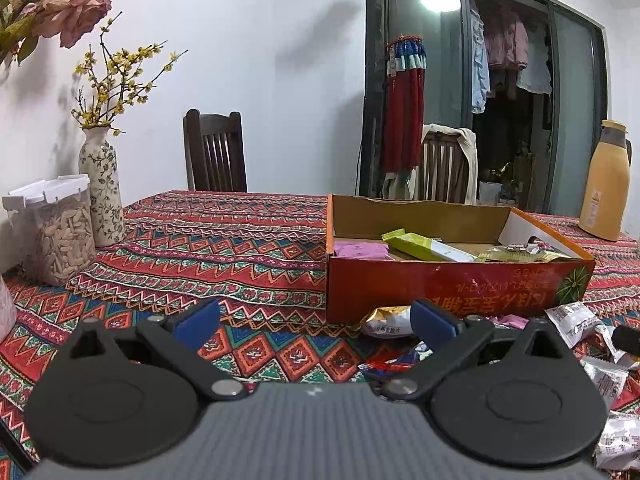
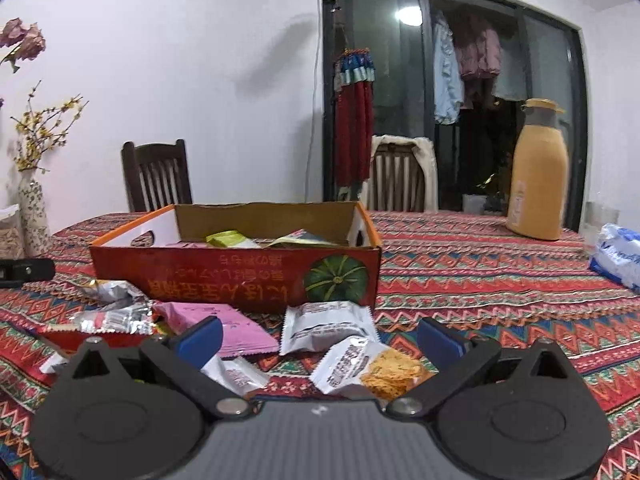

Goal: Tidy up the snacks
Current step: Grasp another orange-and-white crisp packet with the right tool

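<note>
An open red cardboard box [image 1: 440, 284] stands on the patterned tablecloth and holds a purple packet [image 1: 360, 249], a green bar [image 1: 428, 247] and a gold packet [image 1: 520, 254]. It also shows in the right wrist view [image 2: 224, 276]. My left gripper [image 1: 316, 322] is open and empty, short of the box's near left corner. My right gripper [image 2: 320, 338] is open and empty above loose snacks: a white packet [image 2: 326, 322], a cracker packet [image 2: 372, 368] and a pink packet [image 2: 224, 322]. Silver packets [image 2: 112, 312] lie to the left.
A jar of seeds [image 1: 56, 232] and a flowered vase [image 1: 102, 192] stand at the left. A yellow thermos [image 2: 538, 176] stands at the back right, a blue-white pack [image 2: 618, 254] at the right edge. Two chairs [image 1: 214, 152] stand behind the table. More packets [image 1: 580, 320] lie in front of the box.
</note>
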Available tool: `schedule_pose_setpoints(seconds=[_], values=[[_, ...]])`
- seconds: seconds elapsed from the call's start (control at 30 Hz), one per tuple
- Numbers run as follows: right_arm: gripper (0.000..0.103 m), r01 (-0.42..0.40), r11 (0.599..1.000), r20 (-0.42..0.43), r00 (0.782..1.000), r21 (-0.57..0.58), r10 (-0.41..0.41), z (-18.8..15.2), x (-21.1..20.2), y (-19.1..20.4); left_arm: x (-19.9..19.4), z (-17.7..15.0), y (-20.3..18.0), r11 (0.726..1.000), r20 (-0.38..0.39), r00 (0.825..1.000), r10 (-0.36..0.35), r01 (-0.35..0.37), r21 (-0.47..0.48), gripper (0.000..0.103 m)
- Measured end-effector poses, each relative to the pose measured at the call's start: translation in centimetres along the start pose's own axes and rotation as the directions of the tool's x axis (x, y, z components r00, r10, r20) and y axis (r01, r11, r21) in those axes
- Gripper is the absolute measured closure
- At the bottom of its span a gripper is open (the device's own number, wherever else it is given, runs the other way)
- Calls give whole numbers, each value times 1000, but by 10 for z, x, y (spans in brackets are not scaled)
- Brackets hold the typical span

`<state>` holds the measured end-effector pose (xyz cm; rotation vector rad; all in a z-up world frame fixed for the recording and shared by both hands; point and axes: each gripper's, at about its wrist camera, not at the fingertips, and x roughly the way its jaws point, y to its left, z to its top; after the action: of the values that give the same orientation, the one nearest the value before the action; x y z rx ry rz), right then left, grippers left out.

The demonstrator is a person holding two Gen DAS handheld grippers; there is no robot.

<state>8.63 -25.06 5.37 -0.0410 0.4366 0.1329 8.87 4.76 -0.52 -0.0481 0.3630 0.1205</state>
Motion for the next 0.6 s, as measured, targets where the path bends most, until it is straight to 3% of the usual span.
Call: schedule_pose_setpoints(seconds=[0.2,0.43,0.6], values=[[0,-24,1000,-36,999,-18,23,0,6,5,-3,0,4,1000,12,1000,-6,6,-24,0],[0,37,999,-81,996,22,-35,1,13,-4,-3,0,7,999,8,1000,-17,17,-33,0],[0,73,997,-173,983,26,-68,5,30,-19,-2,0,8,999,1,1000,-25,25,-40,0]])
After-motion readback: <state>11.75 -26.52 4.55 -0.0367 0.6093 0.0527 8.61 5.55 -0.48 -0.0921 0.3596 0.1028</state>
